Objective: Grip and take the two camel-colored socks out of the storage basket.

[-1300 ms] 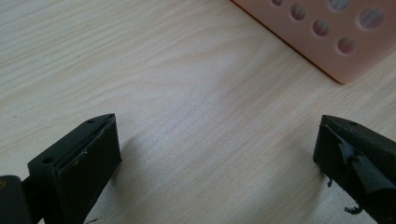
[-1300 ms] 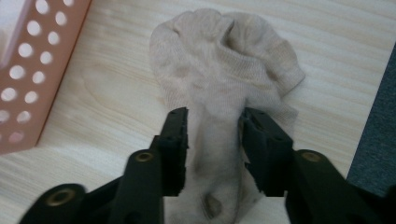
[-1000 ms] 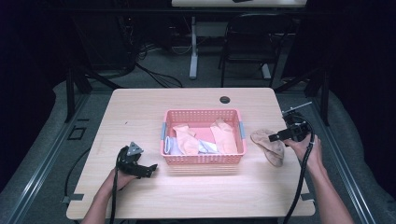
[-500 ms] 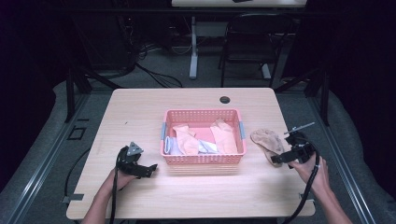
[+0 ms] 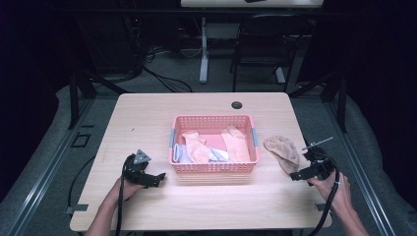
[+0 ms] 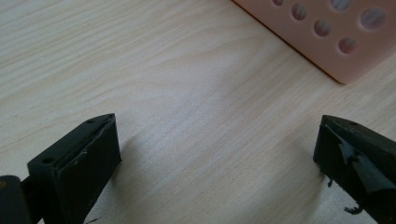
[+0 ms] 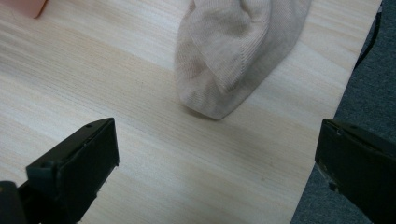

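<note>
- While several socks already lie in the pink basket (image 5: 212,123), one beige sock (image 5: 282,152) is on the table (image 5: 147,113) just beside the basket's right end, so I judge the sorting mostly done with this last piece left to bring in.
- I have my right gripper (image 5: 300,175) near the sock's closer end, not touching it; its jaws stand wide apart with nothing between them but bare wood.
- I rest my left gripper (image 5: 158,178) on the table near the basket's front left corner, jaws spread and empty too.
- From the high view, the sock's long axis runs diagonally, from its far-left end by the basket toward the near-right table edge.
- Through the right gripper view, its rounded tip (image 7: 210,109) points toward my jaws, the fabric folded over itself; whether that end is the toe I cannot tell.
</note>
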`<control>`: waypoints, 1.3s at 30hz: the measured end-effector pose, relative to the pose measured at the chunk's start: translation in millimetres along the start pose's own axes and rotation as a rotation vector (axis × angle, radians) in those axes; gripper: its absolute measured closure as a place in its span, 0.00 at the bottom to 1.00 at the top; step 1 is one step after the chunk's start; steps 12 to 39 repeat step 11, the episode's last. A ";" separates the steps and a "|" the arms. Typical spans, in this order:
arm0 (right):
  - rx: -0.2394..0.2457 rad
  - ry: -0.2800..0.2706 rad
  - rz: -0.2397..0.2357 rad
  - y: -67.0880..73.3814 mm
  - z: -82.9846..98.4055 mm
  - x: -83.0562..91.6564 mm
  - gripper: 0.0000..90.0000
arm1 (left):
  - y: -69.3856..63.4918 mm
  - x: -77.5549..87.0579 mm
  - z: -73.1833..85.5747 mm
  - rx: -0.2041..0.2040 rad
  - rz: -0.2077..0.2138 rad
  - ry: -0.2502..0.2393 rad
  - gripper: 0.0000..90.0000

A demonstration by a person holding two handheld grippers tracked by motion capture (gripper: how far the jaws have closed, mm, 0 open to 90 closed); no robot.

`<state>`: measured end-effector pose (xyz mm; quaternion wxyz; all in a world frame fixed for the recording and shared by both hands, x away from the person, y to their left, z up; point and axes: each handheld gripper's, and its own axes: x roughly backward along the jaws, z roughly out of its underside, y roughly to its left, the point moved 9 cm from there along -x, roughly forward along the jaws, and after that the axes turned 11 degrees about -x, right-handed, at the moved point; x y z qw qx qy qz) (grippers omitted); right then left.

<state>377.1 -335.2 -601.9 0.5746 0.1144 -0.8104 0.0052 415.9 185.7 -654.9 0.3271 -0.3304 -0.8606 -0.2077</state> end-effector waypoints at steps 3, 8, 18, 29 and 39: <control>-0.006 -0.010 0.001 -2.6 -2.0 1.6 0.00 | 0.0 -0.1 -0.1 -0.001 0.001 -0.001 0.00; -0.010 -0.019 0.008 -7.4 -3.9 3.8 0.00 | 0.1 0.0 -0.1 -0.004 0.002 0.002 0.00; -0.018 -0.027 0.004 -9.2 -4.7 5.3 0.00 | 0.0 -0.1 -0.1 -0.004 0.003 0.002 0.00; -0.018 -0.027 0.004 -9.2 -4.7 5.3 0.00 | 0.0 -0.1 -0.1 -0.004 0.003 0.002 0.00; -0.018 -0.027 0.004 -9.2 -4.7 5.3 0.00 | 0.0 -0.1 -0.1 -0.004 0.003 0.002 0.00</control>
